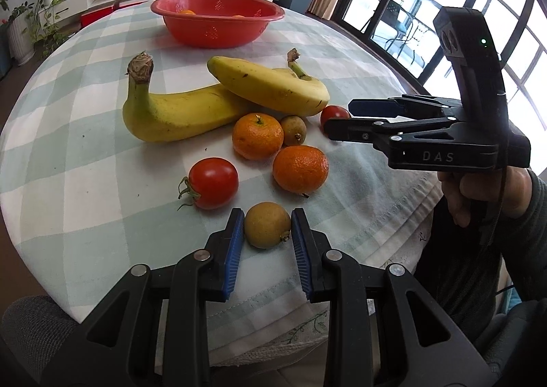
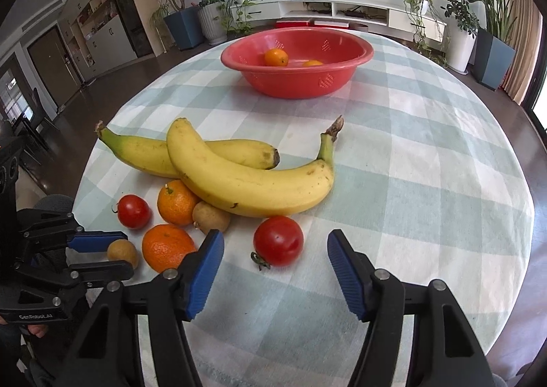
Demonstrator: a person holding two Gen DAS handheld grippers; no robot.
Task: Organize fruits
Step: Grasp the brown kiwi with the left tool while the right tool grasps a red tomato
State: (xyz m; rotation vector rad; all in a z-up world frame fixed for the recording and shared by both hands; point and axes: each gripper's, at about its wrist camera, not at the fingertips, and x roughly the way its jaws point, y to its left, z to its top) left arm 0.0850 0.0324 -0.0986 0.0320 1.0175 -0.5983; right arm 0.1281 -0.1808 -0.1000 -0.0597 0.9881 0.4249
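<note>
1. The left hand-held gripper (image 1: 267,228) is clamped on a small brownish-green fruit (image 1: 267,229) at the near edge of the table (image 1: 85,86); the pick-up step looks in hand.
2. The right hand-held gripper (image 2: 275,255) stands apart around a tomato (image 2: 278,241), its pads not touching it.
3. Next, I judge, the held fruit needs lifting and carrying to the far red basin (image 2: 338,79), which already holds two oranges (image 2: 276,57).
4. Bananas (image 2: 246,178) lie between, so the lift must clear them.

Glossy red plastic bowl (image 2: 296,60) on matt woven checked tablecloth (image 2: 427,181) — ribbed blue pads (image 1: 235,250), smooth-skinned tomatoes (image 2: 278,240).
</note>
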